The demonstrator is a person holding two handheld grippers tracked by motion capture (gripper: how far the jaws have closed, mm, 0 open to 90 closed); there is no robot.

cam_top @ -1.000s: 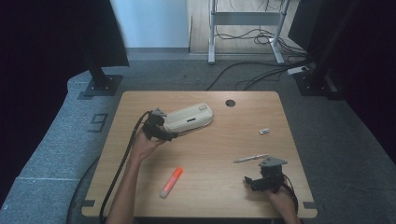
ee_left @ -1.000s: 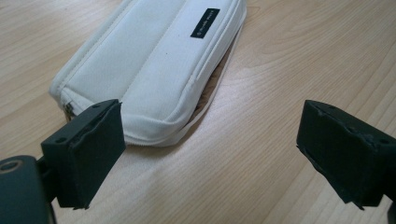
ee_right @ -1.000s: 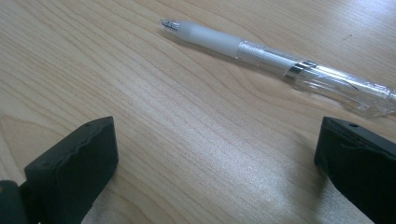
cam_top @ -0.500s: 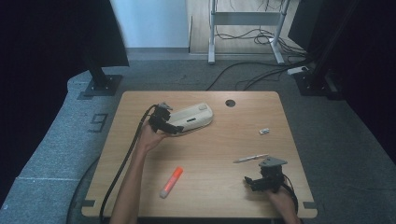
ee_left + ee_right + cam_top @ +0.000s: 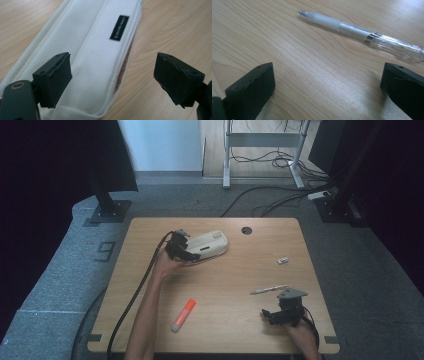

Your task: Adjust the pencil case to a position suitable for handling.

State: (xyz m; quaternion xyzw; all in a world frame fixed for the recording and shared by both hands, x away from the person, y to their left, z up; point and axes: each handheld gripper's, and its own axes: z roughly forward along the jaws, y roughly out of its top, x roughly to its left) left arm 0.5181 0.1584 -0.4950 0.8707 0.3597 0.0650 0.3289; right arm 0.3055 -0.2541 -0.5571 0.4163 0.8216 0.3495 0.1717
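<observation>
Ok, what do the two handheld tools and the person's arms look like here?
Both tools are black. The left tool trails a thick black cable toward the table's near edge. The right tool carries a grey three-cornered plate on top. Each has blocky black pads with ridged inner faces. The forearms are bare, no sleeves visible.

Pouch [image 5: 209, 245] lies on the table [image 5: 235, 270], far-left of centre. Left gripper [image 5: 181, 247] sits at the pouch's left end; in the left gripper view the pouch [image 5: 100, 62] runs between the jaws, nearer one than the other. Table hole [image 5: 246, 230] just right of the pouch, towards the far edge. Eraser [image 5: 283, 260] far right. Pen [image 5: 268, 290] right of centre, just far of the right gripper [image 5: 272, 316] at the near-right corner. Marker [image 5: 183, 315] near-left of centre, well apart from the rest.
</observation>
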